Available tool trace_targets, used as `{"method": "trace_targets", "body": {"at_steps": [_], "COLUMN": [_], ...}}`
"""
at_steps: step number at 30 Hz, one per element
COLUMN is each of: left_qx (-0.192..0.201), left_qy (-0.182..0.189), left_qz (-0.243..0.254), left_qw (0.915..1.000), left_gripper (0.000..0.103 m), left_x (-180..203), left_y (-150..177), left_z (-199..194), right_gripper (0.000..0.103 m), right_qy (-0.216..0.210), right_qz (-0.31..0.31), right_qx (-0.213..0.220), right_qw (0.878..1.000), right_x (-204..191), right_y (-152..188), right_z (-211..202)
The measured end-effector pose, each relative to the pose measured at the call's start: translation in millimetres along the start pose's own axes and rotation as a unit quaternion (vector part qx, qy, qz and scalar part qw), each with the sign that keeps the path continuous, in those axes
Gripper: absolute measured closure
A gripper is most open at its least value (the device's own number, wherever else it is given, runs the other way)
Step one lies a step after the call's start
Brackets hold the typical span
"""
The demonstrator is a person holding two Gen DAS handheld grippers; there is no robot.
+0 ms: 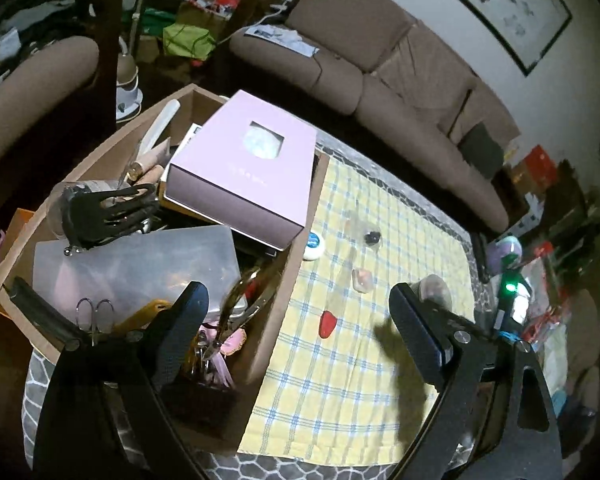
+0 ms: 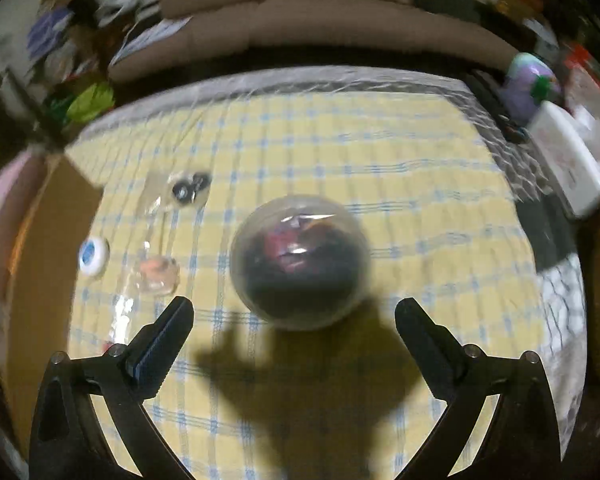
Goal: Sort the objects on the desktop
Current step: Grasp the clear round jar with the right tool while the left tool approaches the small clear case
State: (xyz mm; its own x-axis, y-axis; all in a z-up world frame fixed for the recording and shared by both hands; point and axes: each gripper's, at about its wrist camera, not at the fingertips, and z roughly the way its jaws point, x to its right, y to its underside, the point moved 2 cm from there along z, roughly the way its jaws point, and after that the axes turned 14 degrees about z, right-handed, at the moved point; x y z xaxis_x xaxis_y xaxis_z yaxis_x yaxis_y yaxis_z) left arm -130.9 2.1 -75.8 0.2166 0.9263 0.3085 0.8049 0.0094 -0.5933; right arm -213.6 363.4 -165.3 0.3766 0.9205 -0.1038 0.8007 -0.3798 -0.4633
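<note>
A clear capsule ball (image 2: 300,260) with dark and red contents lies on the yellow checked cloth (image 2: 400,184). My right gripper (image 2: 294,316) hangs just before it, open, with nothing between the fingers. My left gripper (image 1: 300,312) is open too; its left finger (image 1: 180,332) hangs over the cardboard box (image 1: 284,292), its right finger (image 1: 424,332) over the cloth, and the capsule ball (image 1: 436,288) peeks out behind that finger. On the cloth lie a red piece (image 1: 327,325), a pinkish clear piece (image 1: 362,279), a dark bead (image 1: 372,237) and a white-blue round tin (image 1: 314,245).
The box holds a pink carton (image 1: 244,168), a black hair claw (image 1: 108,212), a frosted plastic case (image 1: 140,264), scissors (image 1: 96,314) and other bits. A brown sofa (image 1: 380,60) runs behind the table. A white box (image 2: 568,164) and a purple toy (image 2: 530,80) stand at the table's right.
</note>
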Motion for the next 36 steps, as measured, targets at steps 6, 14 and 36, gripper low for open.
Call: {"method": "trace_targets", "body": {"at_steps": [6,14,36], "left_qx": [0.016,0.08,-0.063], "left_qy": [-0.011,0.032,-0.055], "left_qz": [0.032,0.02,0.215], "left_qw": [0.9993,0.9961,0.9731], "left_gripper": [0.012,0.006,0.001], "left_x": [18,41,143], "left_y": [-2,-16,10], "left_z": [-3,-12,228], "right_gripper": [0.004,0.019,0.018], "right_qy": [-0.008,-0.042,-0.143], "right_qz": [0.007,0.054,0.138], "right_qx": [-0.017,0.011,0.061], "right_qw": [1.0,0.998,0.978], "right_x": [6,23,56], "right_y": [-4,-25,-64], "right_z": [38,-10,-98]}}
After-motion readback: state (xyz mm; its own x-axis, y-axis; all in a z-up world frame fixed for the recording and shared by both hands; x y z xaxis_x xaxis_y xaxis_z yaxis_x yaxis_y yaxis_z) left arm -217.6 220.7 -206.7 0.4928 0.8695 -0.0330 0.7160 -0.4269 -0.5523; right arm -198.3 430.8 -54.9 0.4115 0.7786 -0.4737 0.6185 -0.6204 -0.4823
